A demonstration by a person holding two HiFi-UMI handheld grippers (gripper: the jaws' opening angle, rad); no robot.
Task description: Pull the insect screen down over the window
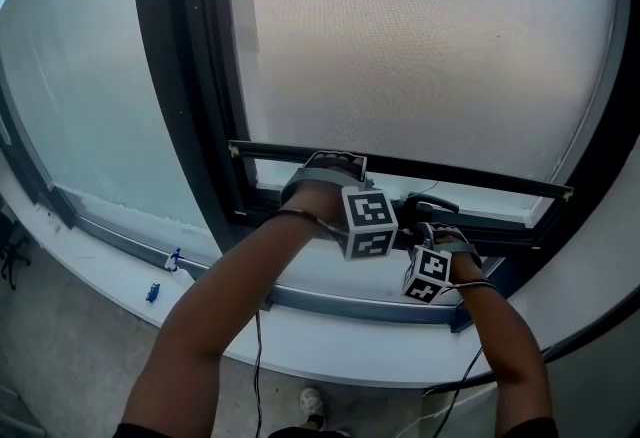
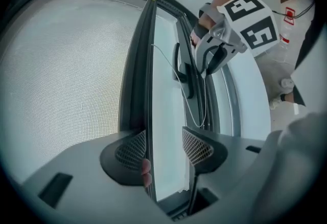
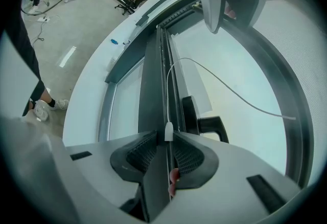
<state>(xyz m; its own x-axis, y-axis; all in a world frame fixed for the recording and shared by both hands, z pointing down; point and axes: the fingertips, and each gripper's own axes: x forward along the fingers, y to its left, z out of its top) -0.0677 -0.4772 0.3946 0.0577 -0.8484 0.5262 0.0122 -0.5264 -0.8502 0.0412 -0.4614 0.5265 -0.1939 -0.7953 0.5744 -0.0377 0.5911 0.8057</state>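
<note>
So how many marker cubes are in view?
2: the left cube just below the screen bar, the right cube lower, beside the handle. None look hidden.

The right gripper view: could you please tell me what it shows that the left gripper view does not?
Only the right gripper view shows the right gripper closed on a dark frame rail, and a small blue object on the white sill. Only the left gripper view shows the left gripper open, the screen's bottom bar close beside one pad, and the right gripper's marker cube. Both share the window handle and the white pull cord.
</note>
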